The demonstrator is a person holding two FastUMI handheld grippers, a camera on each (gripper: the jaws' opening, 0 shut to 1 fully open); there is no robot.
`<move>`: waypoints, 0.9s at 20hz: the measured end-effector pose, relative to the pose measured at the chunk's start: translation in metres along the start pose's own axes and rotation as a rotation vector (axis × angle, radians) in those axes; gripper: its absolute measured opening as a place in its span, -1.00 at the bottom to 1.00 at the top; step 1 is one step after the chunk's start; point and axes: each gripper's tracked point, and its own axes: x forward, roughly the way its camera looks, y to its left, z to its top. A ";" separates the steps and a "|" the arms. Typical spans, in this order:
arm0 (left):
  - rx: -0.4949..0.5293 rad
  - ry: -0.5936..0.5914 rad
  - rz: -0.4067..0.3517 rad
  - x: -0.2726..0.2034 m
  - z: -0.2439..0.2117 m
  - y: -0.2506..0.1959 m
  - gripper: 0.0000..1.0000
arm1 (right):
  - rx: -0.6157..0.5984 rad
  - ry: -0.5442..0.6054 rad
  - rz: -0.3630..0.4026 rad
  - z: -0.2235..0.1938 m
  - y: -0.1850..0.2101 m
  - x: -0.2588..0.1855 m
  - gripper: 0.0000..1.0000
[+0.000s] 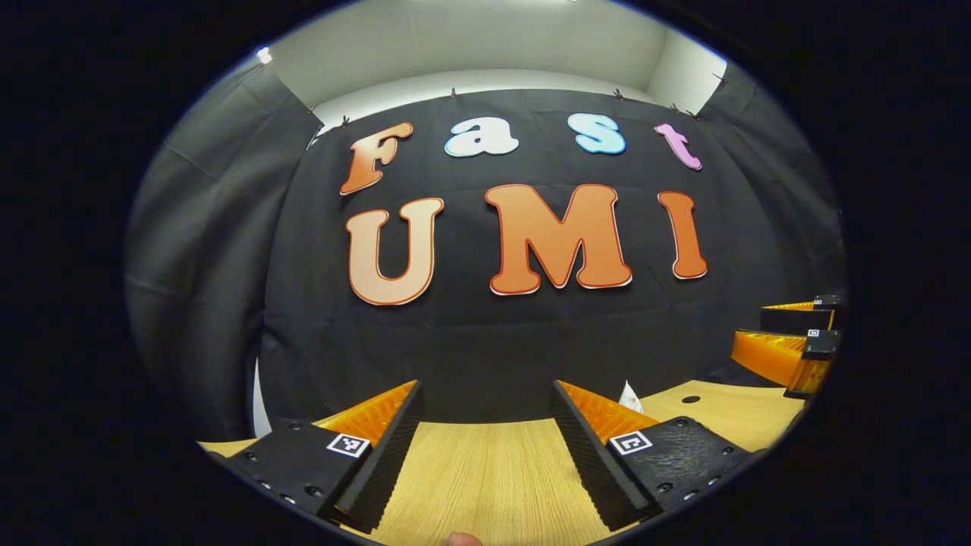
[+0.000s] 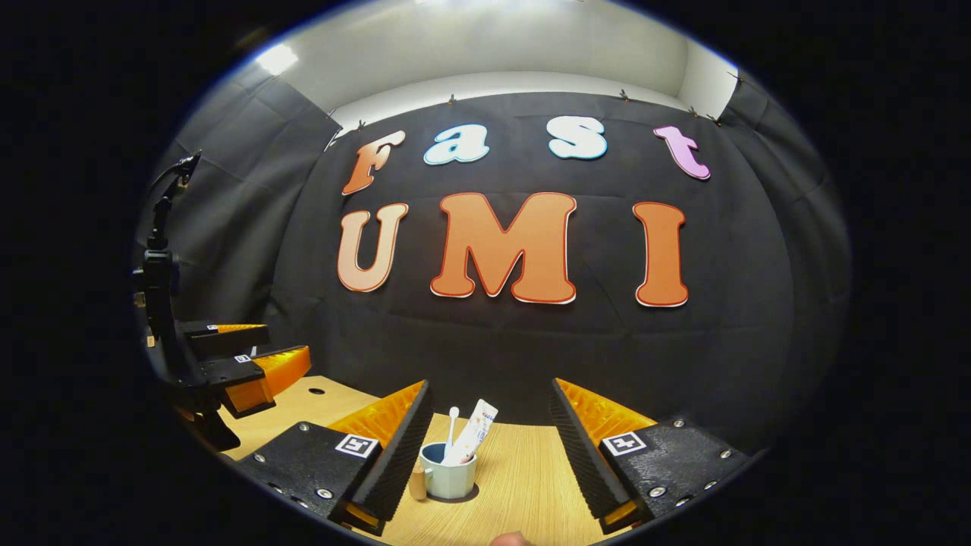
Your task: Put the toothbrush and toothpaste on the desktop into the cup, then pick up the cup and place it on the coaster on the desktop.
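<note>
The right gripper (image 2: 489, 440) stands wide and empty, and the pale blue ceramic cup (image 2: 448, 472) sits just ahead, nearer its left finger, the white toothbrush (image 2: 452, 429) and white toothpaste tube (image 2: 474, 434) upright inside. The left gripper (image 1: 485, 440), also wide, hovers over the bare light-wood worktop (image 1: 485, 478); the cup possibly rests on a dark coaster.

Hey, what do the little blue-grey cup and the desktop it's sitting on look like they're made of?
The small blue-grey cup looks like glazed ceramic or glossy plastic: smooth, evenly coloured, with a thick rim and what looks like a brown handle. The light wooden desktop shows fine straight grain with a matte finish, probably wood or wood-look laminate.
</note>
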 end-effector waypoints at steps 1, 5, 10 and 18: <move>0.003 -0.002 -0.003 0.001 0.000 -0.001 0.97 | 0.013 -0.001 -0.005 0.001 -0.002 0.000 0.84; -0.003 0.006 -0.016 0.003 -0.001 -0.008 0.96 | 0.032 0.003 -0.027 0.001 -0.011 0.002 0.84; -0.030 -0.002 -0.020 -0.003 0.003 -0.013 0.97 | 0.033 -0.001 -0.018 0.003 -0.009 -0.001 0.84; -0.047 -0.006 -0.017 -0.007 0.004 -0.014 0.97 | 0.017 -0.001 0.000 0.002 -0.003 -0.004 0.84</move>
